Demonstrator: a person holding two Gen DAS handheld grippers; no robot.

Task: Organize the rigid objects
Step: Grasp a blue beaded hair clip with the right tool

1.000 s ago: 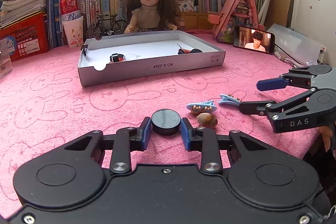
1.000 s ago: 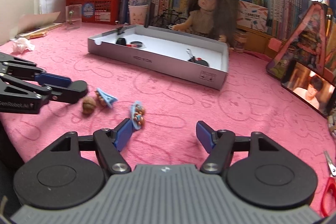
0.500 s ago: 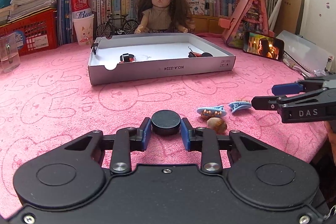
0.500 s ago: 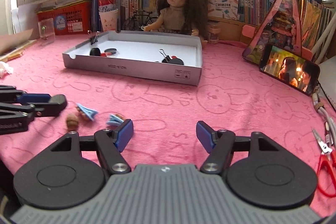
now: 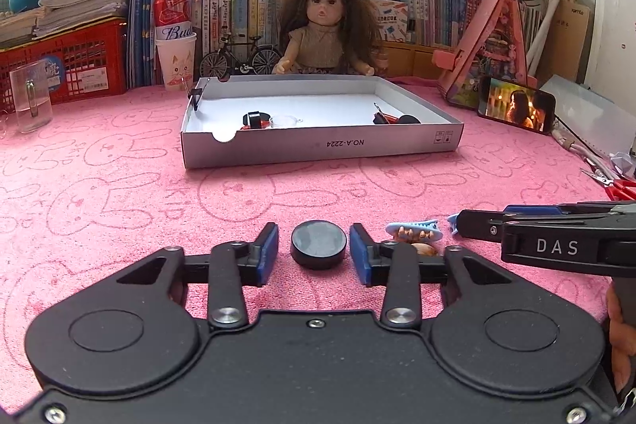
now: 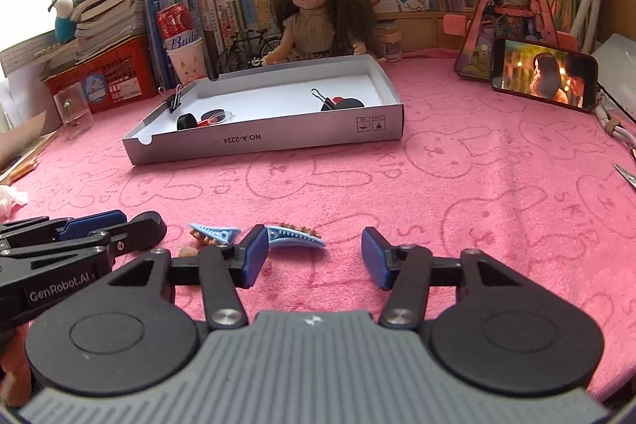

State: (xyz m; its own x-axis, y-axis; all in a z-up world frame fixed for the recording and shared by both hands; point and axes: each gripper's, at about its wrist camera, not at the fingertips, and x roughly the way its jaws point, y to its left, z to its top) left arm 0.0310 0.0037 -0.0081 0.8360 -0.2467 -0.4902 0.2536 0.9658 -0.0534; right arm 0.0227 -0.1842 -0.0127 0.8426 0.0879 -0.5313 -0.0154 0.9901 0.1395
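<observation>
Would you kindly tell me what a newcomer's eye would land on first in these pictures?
Probably the long-haired doll sitting behind the shallow white box on the pink bunny-print cloth. Nearer, a black disc lies between the opening left gripper pads, untouched, blue hair clips beside it.

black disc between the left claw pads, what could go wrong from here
The left claw is opening, with gaps either side of the black disc; lifting now would probably leave it on the pink cloth. The right claw is closing with one pad against the near blue hair clip, not around it, so it may shove the clip aside. The two claws sit close and could bump.
</observation>
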